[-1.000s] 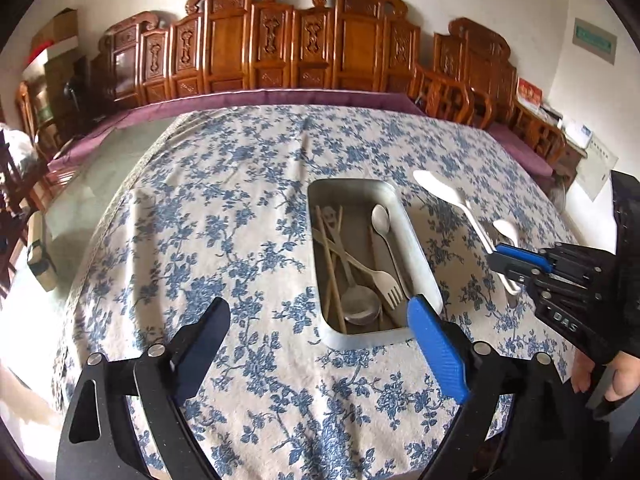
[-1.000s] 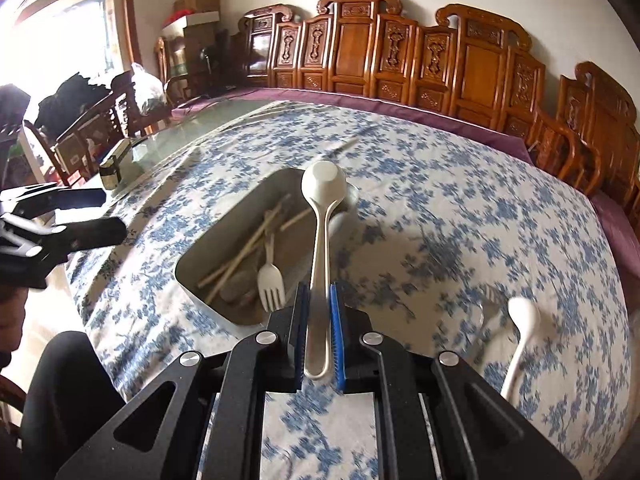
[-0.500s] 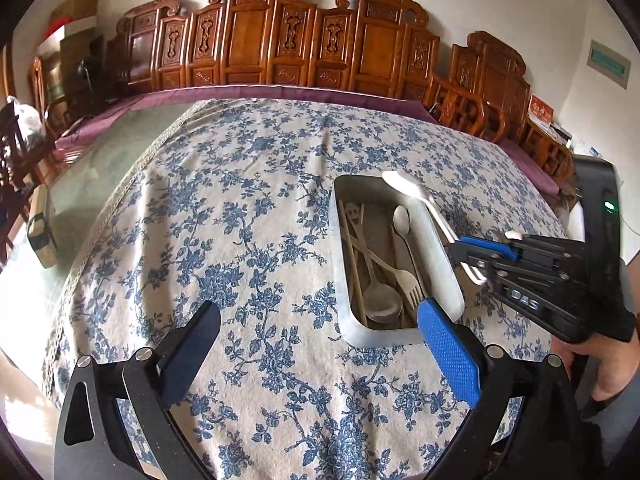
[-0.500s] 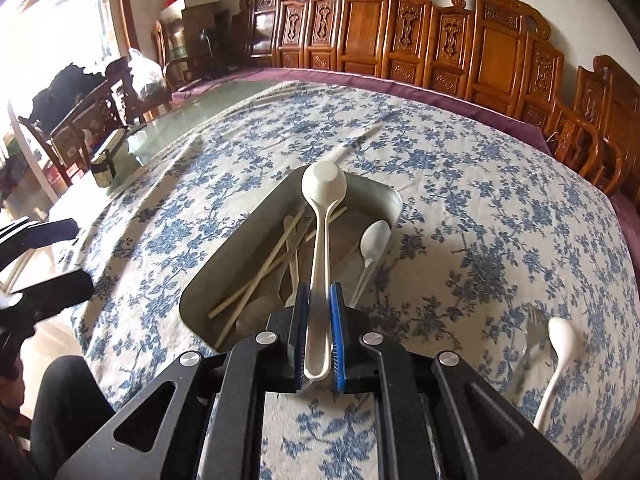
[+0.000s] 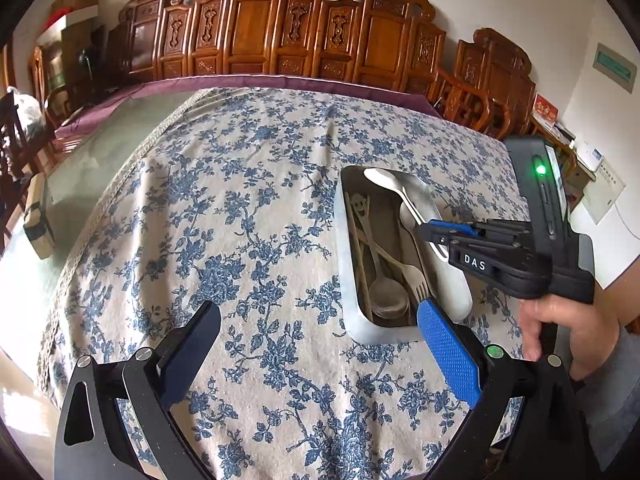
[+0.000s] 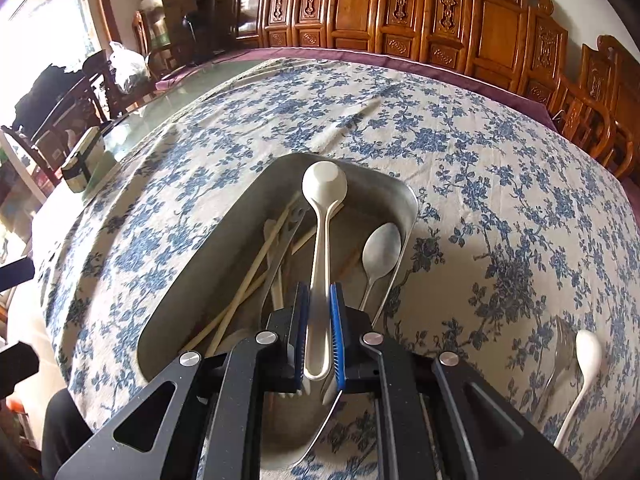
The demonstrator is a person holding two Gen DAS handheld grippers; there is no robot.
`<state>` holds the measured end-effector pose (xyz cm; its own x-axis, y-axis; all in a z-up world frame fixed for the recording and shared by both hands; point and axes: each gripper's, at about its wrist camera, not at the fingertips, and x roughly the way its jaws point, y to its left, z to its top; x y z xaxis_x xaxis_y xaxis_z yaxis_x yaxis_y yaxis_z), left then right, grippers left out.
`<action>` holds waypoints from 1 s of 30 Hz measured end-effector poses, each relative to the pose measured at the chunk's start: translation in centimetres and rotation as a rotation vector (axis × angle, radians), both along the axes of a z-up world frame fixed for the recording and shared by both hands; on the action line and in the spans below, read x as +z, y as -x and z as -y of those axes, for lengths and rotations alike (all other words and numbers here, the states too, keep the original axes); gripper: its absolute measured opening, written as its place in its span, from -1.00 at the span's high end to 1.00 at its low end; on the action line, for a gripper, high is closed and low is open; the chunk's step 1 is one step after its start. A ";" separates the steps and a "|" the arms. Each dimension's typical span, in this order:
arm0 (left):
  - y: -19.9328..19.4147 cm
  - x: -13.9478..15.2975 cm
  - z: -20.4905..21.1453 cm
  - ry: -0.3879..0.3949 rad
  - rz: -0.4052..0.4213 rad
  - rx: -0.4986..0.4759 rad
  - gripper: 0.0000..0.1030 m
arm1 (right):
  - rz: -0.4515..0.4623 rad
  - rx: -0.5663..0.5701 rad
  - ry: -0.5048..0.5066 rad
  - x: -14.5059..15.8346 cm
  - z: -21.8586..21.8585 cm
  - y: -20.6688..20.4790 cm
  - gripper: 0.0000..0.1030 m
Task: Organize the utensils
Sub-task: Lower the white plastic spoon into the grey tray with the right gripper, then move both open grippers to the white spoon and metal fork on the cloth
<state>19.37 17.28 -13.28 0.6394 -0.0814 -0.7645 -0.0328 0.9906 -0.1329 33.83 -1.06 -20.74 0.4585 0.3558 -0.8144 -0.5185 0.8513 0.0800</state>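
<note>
A metal tray on the floral tablecloth holds chopsticks, a metal spoon, a fork and other utensils. My right gripper is shut on the handle of a white spoon, which hangs over the tray with its bowl near the far end. My left gripper stands open above the cloth at the tray's near-left corner, with nothing between its fingers. Another white spoon and a clear plastic fork lie on the cloth to the right.
Carved wooden chairs line the far side of the table. A small box sits on the bare glass part at the left. A person's hand holds the right gripper's handle. Flowered cloth left of the tray lies bare.
The right gripper has carried the white spoon leftward and down, from beside the tray to over it. The left gripper has barely moved.
</note>
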 end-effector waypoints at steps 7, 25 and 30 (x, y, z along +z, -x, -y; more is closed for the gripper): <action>0.0 0.0 -0.4 -0.029 -0.002 0.019 -0.85 | -0.023 -0.017 -0.023 -0.7 0.8 -0.8 0.75; 0.6 0.3 1.6 -0.067 0.012 -0.024 -0.85 | 0.004 0.021 -0.159 2.1 2.5 3.1 0.74; 1.4 1.3 2.8 -0.086 0.044 -0.042 -0.85 | 0.076 -0.009 -0.131 4.1 6.6 5.4 0.74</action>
